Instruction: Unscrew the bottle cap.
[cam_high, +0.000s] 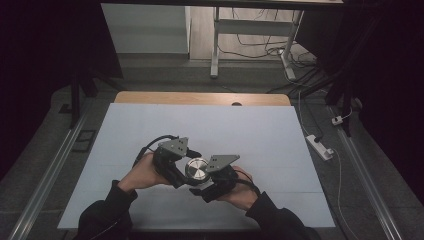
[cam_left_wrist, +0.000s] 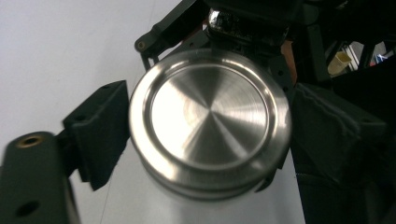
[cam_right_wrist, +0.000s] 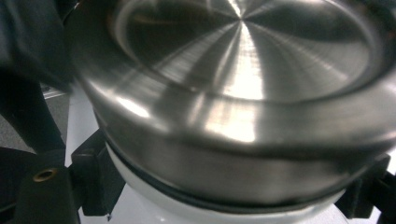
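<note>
A round jar with a brushed steel lid (cam_high: 196, 169) is held above the white table top (cam_high: 260, 130) between both hands. My left gripper (cam_high: 187, 172) comes in from the left. In the left gripper view its black jaws stand on either side of the lid (cam_left_wrist: 205, 107), and the pads (cam_left_wrist: 100, 126) press on the rim. My right gripper (cam_high: 204, 183) comes in from the lower right, under the lid. The right gripper view puts the lid (cam_right_wrist: 243, 70) very close, with the jar's white body (cam_right_wrist: 154, 205) clamped between the right gripper's fingers (cam_right_wrist: 93, 179).
The white sheet covers a wooden table whose far edge (cam_high: 200, 98) shows bare. Beyond it stand a desk frame (cam_high: 215, 45) and loose cables on the floor. A power strip (cam_high: 320, 146) lies on the floor to the right. Rails run along both sides.
</note>
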